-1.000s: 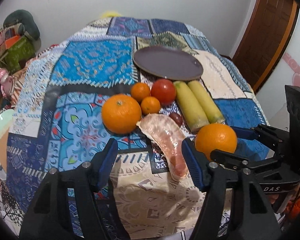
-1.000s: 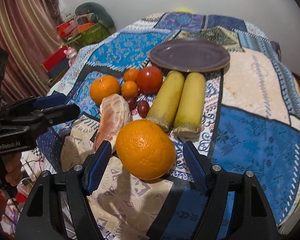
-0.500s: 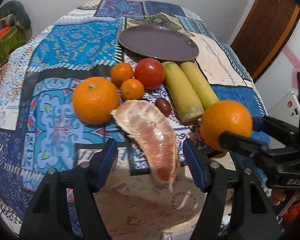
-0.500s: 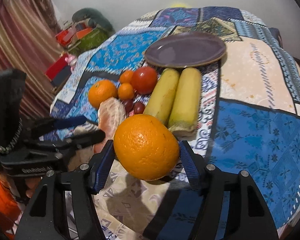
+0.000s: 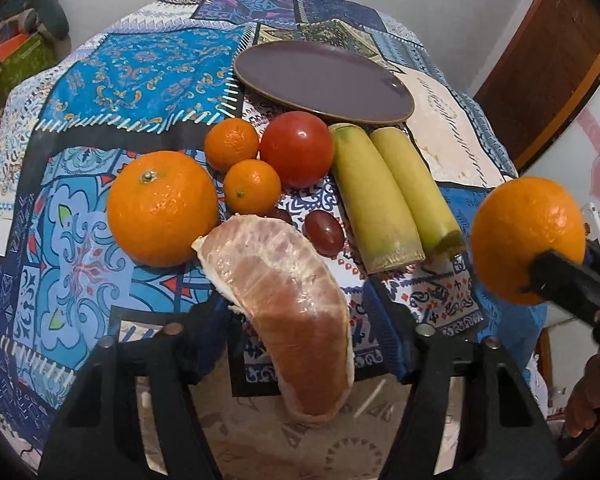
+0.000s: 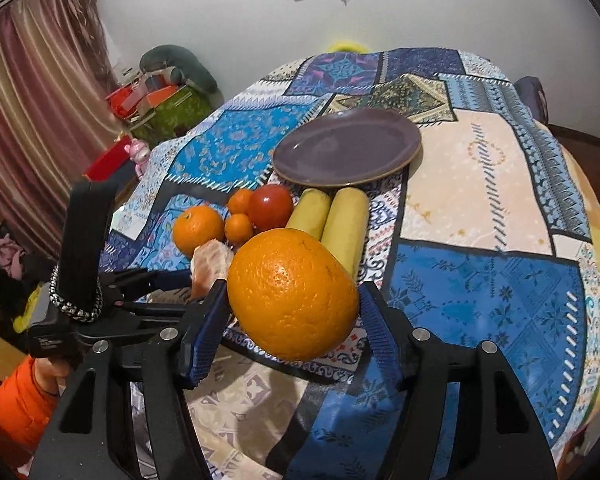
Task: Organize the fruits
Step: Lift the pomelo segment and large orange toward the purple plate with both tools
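A peeled pomelo segment (image 5: 288,304) lies on the patchwork cloth between the fingers of my left gripper (image 5: 300,320). Its jaws are closing; the left pad is at the segment, while a gap shows at the right pad. My right gripper (image 6: 292,312) is shut on a large orange (image 6: 292,296), held clear of the table, which also shows at the right of the left wrist view as the orange (image 5: 528,240). An empty purple plate (image 5: 324,80) sits behind the fruit.
Another large orange (image 5: 162,208), two mandarins (image 5: 252,192), a tomato (image 5: 296,154), dark grapes (image 5: 324,227) and two yellow-green husked cobs (image 5: 376,196) lie in a cluster before the plate. The table edge drops off near both grippers. An orange sleeve (image 6: 12,408) is at lower left.
My left gripper came forward and down around the pomelo segment and its jaws narrowed. My right gripper shut on the large orange and lifted it off the cloth.
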The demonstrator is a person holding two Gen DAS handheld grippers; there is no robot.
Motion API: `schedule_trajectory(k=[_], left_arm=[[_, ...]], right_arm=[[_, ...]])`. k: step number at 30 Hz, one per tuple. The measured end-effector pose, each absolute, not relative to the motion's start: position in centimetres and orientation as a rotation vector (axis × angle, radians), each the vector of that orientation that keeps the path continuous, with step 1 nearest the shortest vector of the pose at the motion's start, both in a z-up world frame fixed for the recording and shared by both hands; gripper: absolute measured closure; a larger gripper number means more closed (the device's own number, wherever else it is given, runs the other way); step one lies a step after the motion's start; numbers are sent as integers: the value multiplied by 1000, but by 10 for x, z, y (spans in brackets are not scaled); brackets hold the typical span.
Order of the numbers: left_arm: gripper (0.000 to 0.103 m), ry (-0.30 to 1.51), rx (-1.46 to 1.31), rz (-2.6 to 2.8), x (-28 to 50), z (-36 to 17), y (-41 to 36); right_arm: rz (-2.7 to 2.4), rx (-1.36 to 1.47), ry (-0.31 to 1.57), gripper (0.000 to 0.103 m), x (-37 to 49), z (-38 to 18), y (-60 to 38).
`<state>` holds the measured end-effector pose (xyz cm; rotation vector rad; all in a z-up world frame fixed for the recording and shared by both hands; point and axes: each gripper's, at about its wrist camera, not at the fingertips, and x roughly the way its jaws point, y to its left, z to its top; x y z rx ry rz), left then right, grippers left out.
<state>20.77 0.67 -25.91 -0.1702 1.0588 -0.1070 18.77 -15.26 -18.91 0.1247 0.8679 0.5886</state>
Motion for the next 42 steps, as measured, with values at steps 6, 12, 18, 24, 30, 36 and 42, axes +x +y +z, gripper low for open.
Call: schedule_trajectory(k=[6,12,18,24,30,36,42], left_arm=[[61,1047,-159,-110,203,-256,8],[63,1001,-139,-116,189,-237,7],[63,916,-114,-141,182,-200,2],[63,825,-85,-149,187,-166,-1],[63,754,-77,-153,199,-139,-1],[63,688,-59,-151,214,-115,-1],[63,645,-64,-141,235,-102,3]], right_arm=[[570,160,858,41,190,-186,-164],[560,163,837,41,186,-180,-167],[551,156,805,41,187,-169,-171],[535,154,744,41,195,-150,-179],[512,138,659,41,203,-124,-184],[489,136,593,41,218,-104,-188],[473,128,541,41,235,-89,-188]])
